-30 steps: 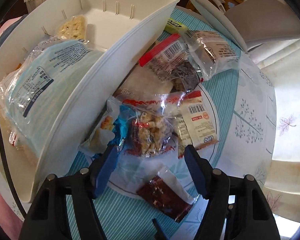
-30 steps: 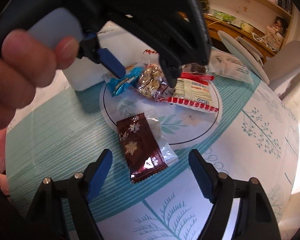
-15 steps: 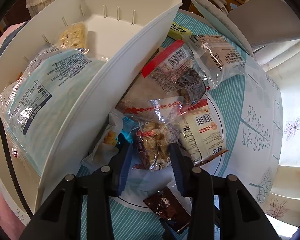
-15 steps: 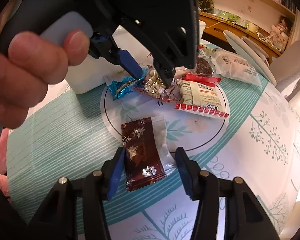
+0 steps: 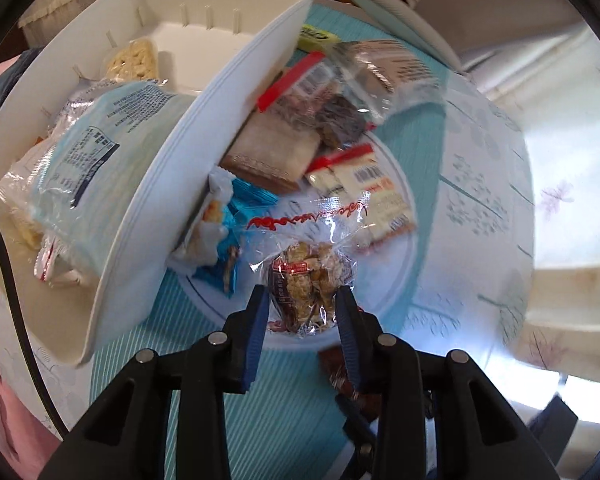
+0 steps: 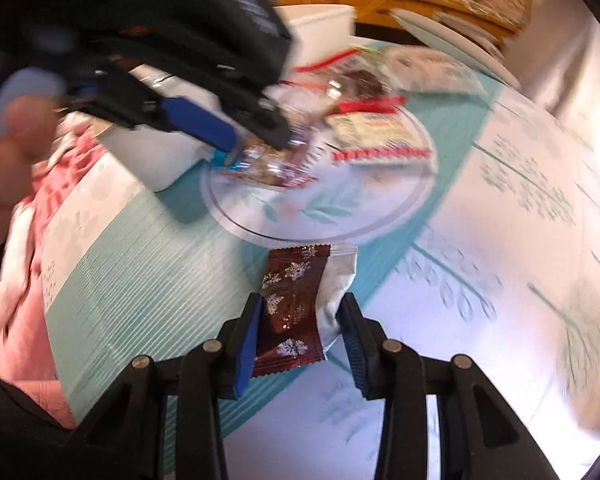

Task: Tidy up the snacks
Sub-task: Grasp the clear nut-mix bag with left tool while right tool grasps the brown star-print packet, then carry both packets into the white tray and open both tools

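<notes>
1. The left tongs (image 5: pixel 303 300) point steeply down, their jaws closing with the clear nut-snack packet (image 5: pixel 310 276) between them; the blue pads appear to touch its sides at 9 and 3 o'clock. The packet sits at the 6 o'clock edge of the snack pile on the counter (image 5: pixel 480 208), just right of the white bin (image 5: pixel 204 128).
2. That packet looks light, with lumpy hard pieces inside crinkly film. The film is likely slippery and will crush inward, so I would take hold across the lumpy middle, not the flat sealed end at 12 o'clock, which could slide out.
3. The right tongs (image 6: pixel 302 320) are also narrowing, with the maroon snowflake packet (image 6: pixel 294 304) between the jaws. The left pad meets its edge; whether the right pad presses the white wrapper beside it I cannot tell.
4. The maroon packet lies flat near the 6 o'clock rim of the printed circle, well apart from the pile. It seems thin, soft and very light, so it may buckle or fold when pinched; a hold across its width near the lower half looks sound.
5. The bin already holds a pale blue bag (image 5: pixel 100 168) and a cracker pack (image 5: pixel 134 58), with free room at 12 o'clock.
</notes>
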`<state>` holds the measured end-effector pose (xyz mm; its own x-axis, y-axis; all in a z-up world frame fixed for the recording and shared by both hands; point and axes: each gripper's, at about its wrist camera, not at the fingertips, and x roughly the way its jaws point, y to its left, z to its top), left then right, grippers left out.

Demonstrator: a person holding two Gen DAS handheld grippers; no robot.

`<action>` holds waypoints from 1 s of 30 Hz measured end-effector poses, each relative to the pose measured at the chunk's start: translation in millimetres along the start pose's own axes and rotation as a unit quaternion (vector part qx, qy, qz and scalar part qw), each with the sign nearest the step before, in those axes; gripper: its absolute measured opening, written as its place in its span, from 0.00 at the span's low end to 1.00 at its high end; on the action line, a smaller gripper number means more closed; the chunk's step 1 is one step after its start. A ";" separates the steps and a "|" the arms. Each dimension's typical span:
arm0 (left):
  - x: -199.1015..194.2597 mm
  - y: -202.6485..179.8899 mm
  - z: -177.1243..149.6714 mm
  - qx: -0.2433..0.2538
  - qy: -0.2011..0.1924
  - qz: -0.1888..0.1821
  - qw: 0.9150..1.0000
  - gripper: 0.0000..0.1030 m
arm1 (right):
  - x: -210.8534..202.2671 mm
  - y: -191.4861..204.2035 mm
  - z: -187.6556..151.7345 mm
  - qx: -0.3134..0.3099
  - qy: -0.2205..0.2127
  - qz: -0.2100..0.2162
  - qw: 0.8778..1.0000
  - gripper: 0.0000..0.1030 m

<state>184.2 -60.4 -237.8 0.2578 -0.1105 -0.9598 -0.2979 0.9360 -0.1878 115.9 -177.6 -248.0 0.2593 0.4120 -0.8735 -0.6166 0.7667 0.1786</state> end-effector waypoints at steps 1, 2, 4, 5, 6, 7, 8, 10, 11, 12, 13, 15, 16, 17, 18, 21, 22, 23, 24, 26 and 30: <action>-8.0 -1.0 -3.0 0.006 0.000 -0.006 1.000 0.31 | -3.6 -0.3 -0.7 0.013 -0.001 -0.004 1.000 0.38; -14.9 -1.3 -4.1 0.011 -0.001 -0.010 1.000 0.31 | -6.6 -0.3 -0.6 0.026 -0.002 -0.009 1.000 0.38; -32.4 -2.2 -6.4 0.023 -0.004 -0.021 1.000 0.31 | -13.0 -2.3 1.2 0.053 0.000 -0.017 0.998 0.38; -39.6 -1.7 -5.7 0.029 -0.005 -0.025 0.999 0.31 | -16.2 -1.6 1.9 0.060 0.000 -0.020 0.998 0.38; -47.1 -1.2 -4.1 0.036 -0.008 -0.031 0.999 0.31 | -23.6 4.6 -1.3 0.067 -0.003 -0.025 0.997 0.38; -59.9 0.6 -4.3 0.046 -0.014 -0.038 0.998 0.31 | -27.4 4.1 0.4 0.073 -0.005 -0.029 0.997 0.38; -68.6 1.6 -4.0 0.055 -0.019 -0.043 0.997 0.31 | -31.7 4.6 2.5 0.081 -0.009 -0.034 0.996 0.38; -85.5 4.8 -1.2 0.073 -0.028 -0.052 0.996 0.32 | -41.1 5.8 9.1 0.105 -0.018 -0.038 0.994 0.38; -94.0 6.2 0.0 0.082 -0.033 -0.056 0.995 0.32 | -46.7 7.3 13.4 0.120 -0.027 -0.039 0.992 0.38; -100.7 8.2 1.3 0.088 -0.037 -0.058 0.994 0.32 | -50.3 10.1 13.6 0.129 -0.035 -0.040 0.990 0.38; -108.3 12.3 2.7 0.092 -0.042 -0.063 0.993 0.32 | -51.8 13.1 16.4 0.136 -0.039 -0.041 0.989 0.38; -125.1 24.2 8.5 0.098 -0.056 -0.073 0.991 0.32 | -56.2 20.1 25.9 0.152 -0.049 -0.046 0.986 0.38; -132.8 28.9 10.9 0.102 -0.062 -0.077 0.990 0.31 | -57.2 24.2 30.9 0.157 -0.053 -0.047 0.985 0.38; -139.9 34.5 13.7 0.106 -0.068 -0.080 0.989 0.31 | -58.7 28.5 35.9 0.162 -0.058 -0.047 0.984 0.38; -148.4 42.3 17.5 0.109 -0.077 -0.084 0.987 0.32 | -60.1 33.9 41.6 0.166 -0.066 -0.048 0.983 0.38; -162.9 60.5 27.8 0.116 -0.097 -0.091 0.984 0.32 | -60.9 51.7 59.3 0.179 -0.083 -0.045 0.979 0.38; -166.4 66.8 30.7 0.118 -0.103 -0.092 0.983 0.32 | -60.3 56.9 64.0 0.182 -0.086 -0.043 0.979 0.38; -170.8 76.0 34.8 0.118 -0.109 -0.095 0.982 0.32 | -59.2 62.7 68.7 0.184 -0.089 -0.042 0.978 0.38; -173.8 82.9 38.1 0.118 -0.112 -0.097 0.982 0.32 | -57.3 70.2 74.8 0.186 -0.093 -0.042 0.977 0.38; -177.4 101.5 46.7 0.119 -0.119 -0.100 0.981 0.32 | -54.0 81.1 84.5 0.189 -0.096 -0.039 0.977 0.38; -177.5 137.9 63.8 0.111 -0.122 -0.091 0.982 0.32 | -43.5 103.6 105.2 0.196 -0.103 -0.031 0.975 0.38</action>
<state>156.0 109.6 -80.0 0.5095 -0.2247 -0.8306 -0.0248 0.9611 -0.2752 118.9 -64.3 -143.8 0.4555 0.4185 -0.7857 -0.2749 0.9056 0.3229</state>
